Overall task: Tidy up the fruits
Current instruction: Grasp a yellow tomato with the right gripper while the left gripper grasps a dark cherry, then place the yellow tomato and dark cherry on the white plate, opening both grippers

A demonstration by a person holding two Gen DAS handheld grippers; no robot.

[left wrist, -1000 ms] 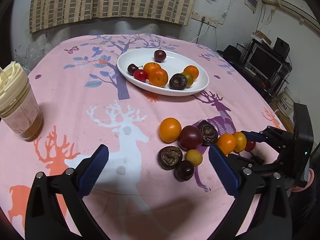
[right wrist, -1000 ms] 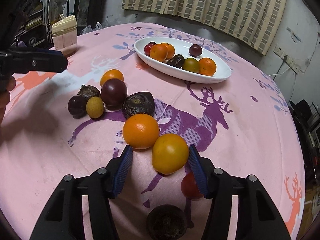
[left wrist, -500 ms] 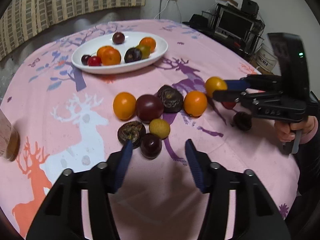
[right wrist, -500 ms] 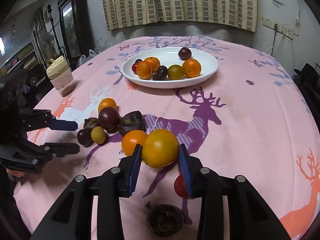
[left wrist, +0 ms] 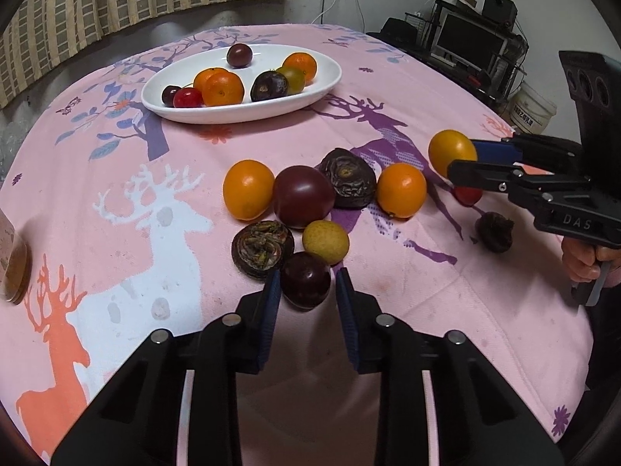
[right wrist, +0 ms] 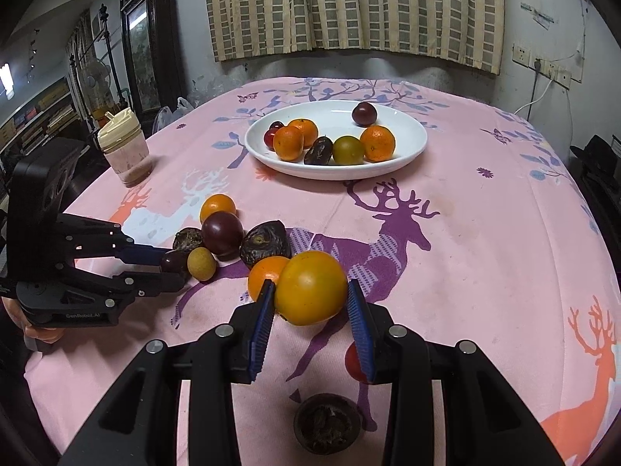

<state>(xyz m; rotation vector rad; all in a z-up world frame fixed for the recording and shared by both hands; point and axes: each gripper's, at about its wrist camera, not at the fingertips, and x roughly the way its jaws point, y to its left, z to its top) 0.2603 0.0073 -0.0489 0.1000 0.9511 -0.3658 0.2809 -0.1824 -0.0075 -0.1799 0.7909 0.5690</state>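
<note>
Pink deer-print tablecloth (left wrist: 388, 77) over a round table, white oval plate (left wrist: 333, 73) at the far side as the landmark, part-filled with fruit. Nearer than the plate — a loose cluster of fruit on the cloth. Right gripper (right wrist: 310, 306) lifted off the cloth, pinching a yellow-orange fruit (right wrist: 312, 287), plate straight ahead along the fingers, well apart. Left gripper (left wrist: 304, 299) low on the side of the cluster away from the plate, fingers straddling a small dark plum (left wrist: 306, 279) — contact not clear, narrowly spread. Likely next: right carries forward to the plate, being the loaded one; left needs only to close.
</note>
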